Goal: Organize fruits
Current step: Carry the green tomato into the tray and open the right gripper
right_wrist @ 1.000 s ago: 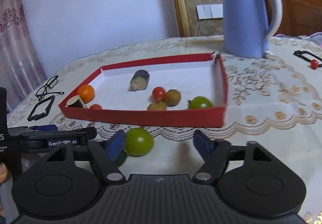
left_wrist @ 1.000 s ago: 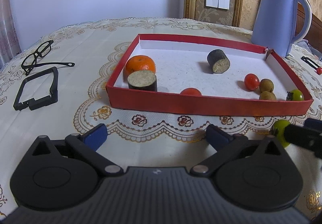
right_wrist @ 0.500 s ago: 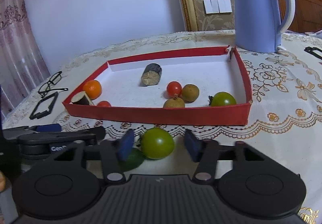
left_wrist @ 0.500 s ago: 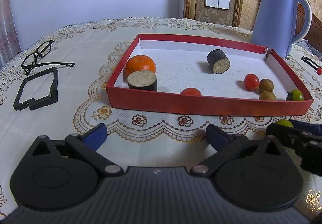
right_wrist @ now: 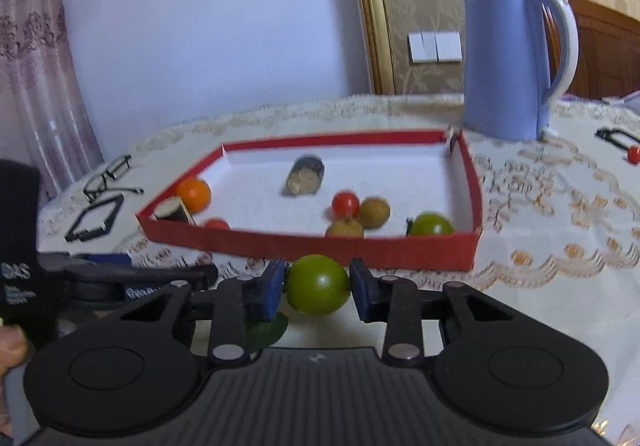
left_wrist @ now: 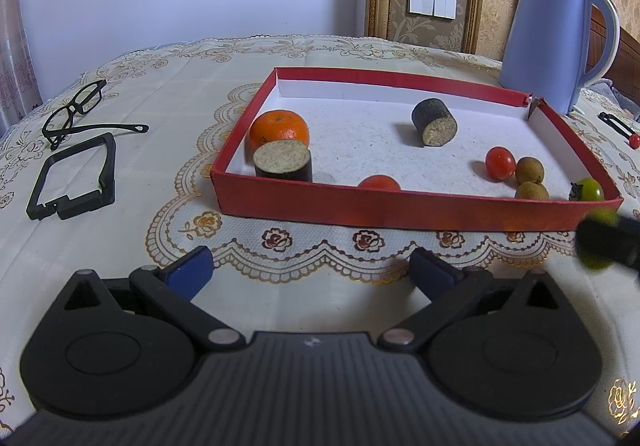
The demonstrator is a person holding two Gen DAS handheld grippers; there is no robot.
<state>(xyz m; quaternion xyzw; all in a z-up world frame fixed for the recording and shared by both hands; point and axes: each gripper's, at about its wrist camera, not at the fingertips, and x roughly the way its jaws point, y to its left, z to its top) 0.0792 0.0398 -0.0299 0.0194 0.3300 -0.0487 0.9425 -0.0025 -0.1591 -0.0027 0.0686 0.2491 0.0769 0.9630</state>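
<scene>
My right gripper [right_wrist: 318, 286] is shut on a green tomato [right_wrist: 318, 284] and holds it above the tablecloth, just in front of the red tray's near wall [right_wrist: 320, 246]. The tray [left_wrist: 400, 205] holds an orange [left_wrist: 279, 127], two dark cut cylinders [left_wrist: 283, 163], red tomatoes [left_wrist: 500, 162], two brown longans [left_wrist: 529, 170] and another green tomato [left_wrist: 591, 189]. My left gripper [left_wrist: 310, 272] is open and empty, in front of the tray. The right gripper with its tomato shows blurred at the right edge of the left wrist view [left_wrist: 600, 242].
A blue kettle [left_wrist: 556, 37] stands behind the tray's far right corner. Black glasses [left_wrist: 76, 109] and a black frame [left_wrist: 72, 177] lie to the left. A small red-tipped black object [left_wrist: 620, 125] lies at the far right. A green leaf [right_wrist: 264, 330] lies under the right gripper.
My right gripper closed its fingers around the green tomato and lifted it off the cloth toward the tray. The left gripper has stayed still.
</scene>
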